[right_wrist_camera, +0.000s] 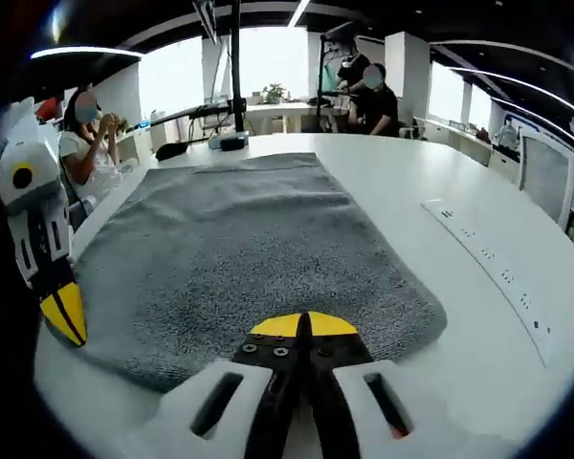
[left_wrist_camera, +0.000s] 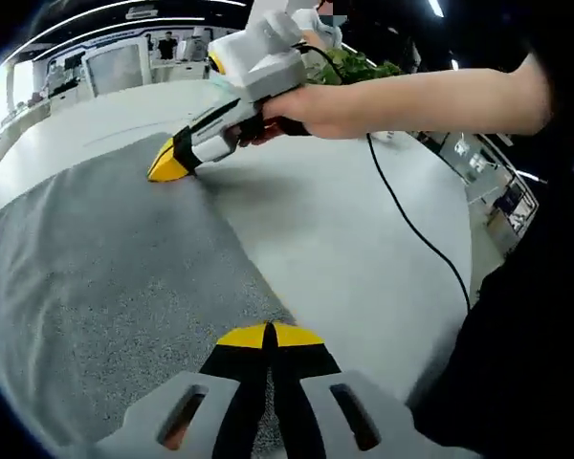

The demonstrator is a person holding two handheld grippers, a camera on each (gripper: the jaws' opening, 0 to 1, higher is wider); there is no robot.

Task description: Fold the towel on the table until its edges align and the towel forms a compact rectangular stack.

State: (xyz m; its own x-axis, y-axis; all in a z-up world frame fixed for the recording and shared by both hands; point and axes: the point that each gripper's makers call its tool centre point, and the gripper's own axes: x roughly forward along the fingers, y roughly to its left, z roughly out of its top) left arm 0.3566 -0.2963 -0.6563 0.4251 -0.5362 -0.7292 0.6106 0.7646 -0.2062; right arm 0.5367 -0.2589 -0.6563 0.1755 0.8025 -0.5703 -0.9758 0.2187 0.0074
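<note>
Grey towel lies spread flat on the white surface, one layer, no fold made yet as far as can be judged. In the right gripper view it fills the middle of the frame, near edge running along the lower centre, rounded corner at lower right. Right tool sits at that near edge, yellow tips closed together; whether cloth is pinched between them cannot be told. The left tool shows at the left of the same frame, tip down at the towel's lower-left corner. In the left gripper view, left tool is at lower centre, jaws shut, tips over the towel's edge; again no telling if fabric is caught. Right tool comes in at upper centre of that frame, held by a hand, yellow tip touching the towel's far corner, a black cable trailing across the surface. Step in hand, by my reading: taking hold of two corners of one side before the first fold. To do it well: confirm each tool really has fabric, lift both corners together and level, carry them straight across to the opposite edge, keep the cable clear of the cloth, lay down without dragging wrinkles.
</note>
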